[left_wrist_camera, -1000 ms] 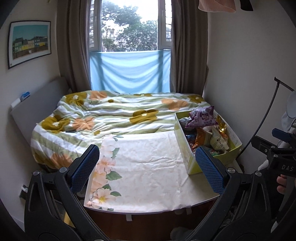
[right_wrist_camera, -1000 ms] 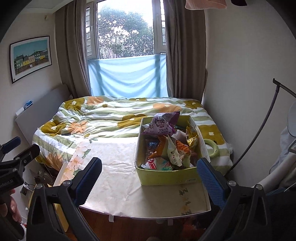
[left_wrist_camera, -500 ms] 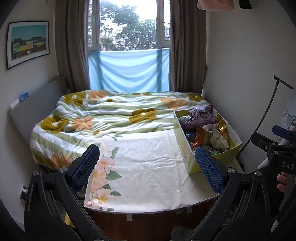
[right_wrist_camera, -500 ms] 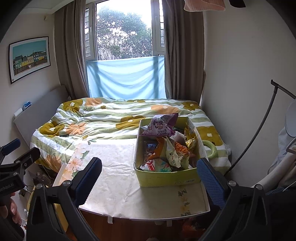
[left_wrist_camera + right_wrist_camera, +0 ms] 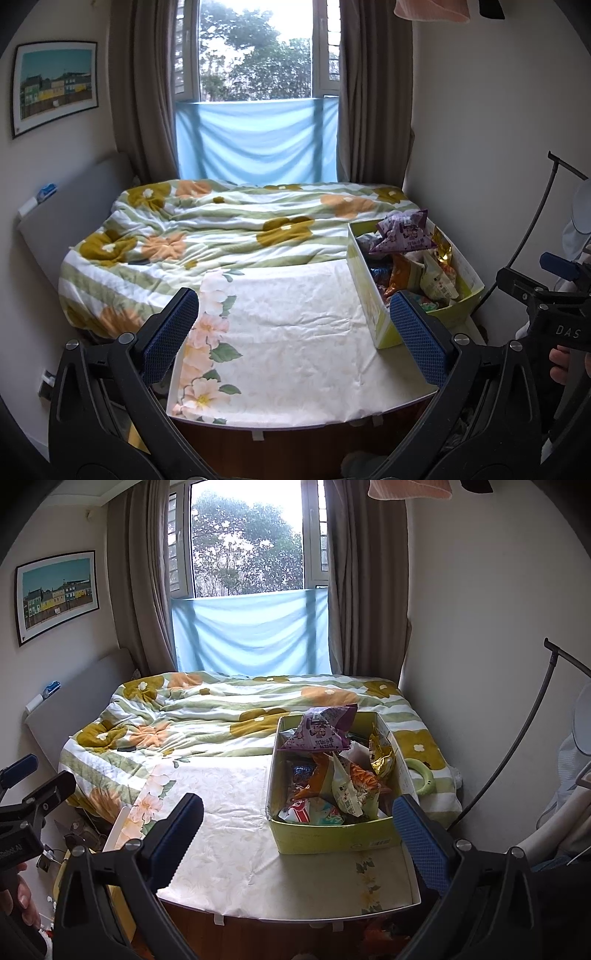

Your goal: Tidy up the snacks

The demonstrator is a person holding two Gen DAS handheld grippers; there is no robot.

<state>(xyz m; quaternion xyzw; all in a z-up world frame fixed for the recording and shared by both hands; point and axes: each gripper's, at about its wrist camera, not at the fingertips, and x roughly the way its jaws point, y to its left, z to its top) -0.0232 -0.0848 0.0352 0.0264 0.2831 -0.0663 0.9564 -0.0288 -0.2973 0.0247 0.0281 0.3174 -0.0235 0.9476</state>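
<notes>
A yellow-green box (image 5: 332, 836) full of snack bags stands on the right part of a table with a white floral cloth (image 5: 229, 812); it also shows in the left wrist view (image 5: 369, 295). A purple bag (image 5: 317, 731) lies on top at the far end, with orange and green bags (image 5: 354, 782) below it. My left gripper (image 5: 293, 332) is open and empty, held in front of the table's near edge, left of the box. My right gripper (image 5: 297, 825) is open and empty, in front of the box's near wall.
A bed with a green floral duvet (image 5: 221, 716) lies behind the table, under a window. A green ring (image 5: 423, 779) lies on the bed right of the box. A black curved stand (image 5: 517, 738) rises at the right wall.
Both grippers have drifted slightly; the view shifts a little. Nothing on the table has moved and both grippers stay open.
</notes>
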